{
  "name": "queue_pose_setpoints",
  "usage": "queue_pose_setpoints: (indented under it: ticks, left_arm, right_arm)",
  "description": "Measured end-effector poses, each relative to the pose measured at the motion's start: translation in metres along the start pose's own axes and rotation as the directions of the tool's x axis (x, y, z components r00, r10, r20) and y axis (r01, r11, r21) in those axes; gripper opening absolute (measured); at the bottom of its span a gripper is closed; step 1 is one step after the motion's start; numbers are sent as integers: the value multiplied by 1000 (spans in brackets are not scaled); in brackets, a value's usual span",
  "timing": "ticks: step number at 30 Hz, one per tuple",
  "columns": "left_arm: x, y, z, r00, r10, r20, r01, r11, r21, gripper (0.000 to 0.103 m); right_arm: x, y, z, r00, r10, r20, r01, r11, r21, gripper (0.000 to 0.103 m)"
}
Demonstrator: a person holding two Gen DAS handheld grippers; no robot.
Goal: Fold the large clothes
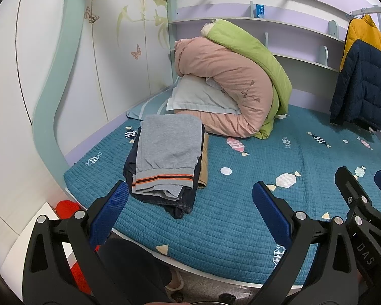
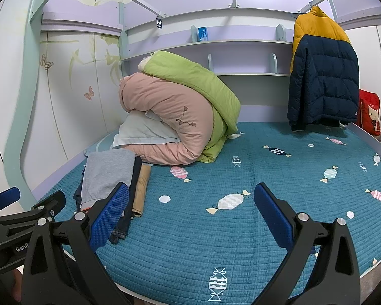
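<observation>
Both grippers hang side by side over the near edge of the bed [image 2: 190,249], pointing across it toward the shelves. The left gripper [image 1: 190,216] is level, and its jaws are wide open with nothing in them. The right gripper [image 2: 191,218] sits just beside it, and its jaws are wide open too, touching nothing. The pile of folded clothes [image 1: 165,162] lies near the left edge of the bed, close to the front. The gray pants [image 1: 168,152] are on top, with dark jeans [image 1: 182,203] under them and a tan piece [image 2: 140,190] along the right side. The pile is long from front to back, and the striped cuff end points toward the grippers. Behind the pile sit a pink quilt [image 2: 165,117] and a green quilt [image 2: 198,81]. A yellow and navy jacket [image 2: 322,71] hangs at the far right corner.
</observation>
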State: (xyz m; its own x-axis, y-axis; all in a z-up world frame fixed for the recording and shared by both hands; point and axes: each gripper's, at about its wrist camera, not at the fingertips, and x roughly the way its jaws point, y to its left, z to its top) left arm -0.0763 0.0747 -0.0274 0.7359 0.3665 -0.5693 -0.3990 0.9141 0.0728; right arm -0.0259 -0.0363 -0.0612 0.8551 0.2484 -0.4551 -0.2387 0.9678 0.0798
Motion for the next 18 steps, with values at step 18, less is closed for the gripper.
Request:
queue_pose_setpoints:
  ticks: [18]
  left_arm:
    - [2,3,-1,1000,-3,-6,4,1000,5,98]
  right_arm:
    - [-2,-3,0,1000,0,8,0,1000,-9,95]
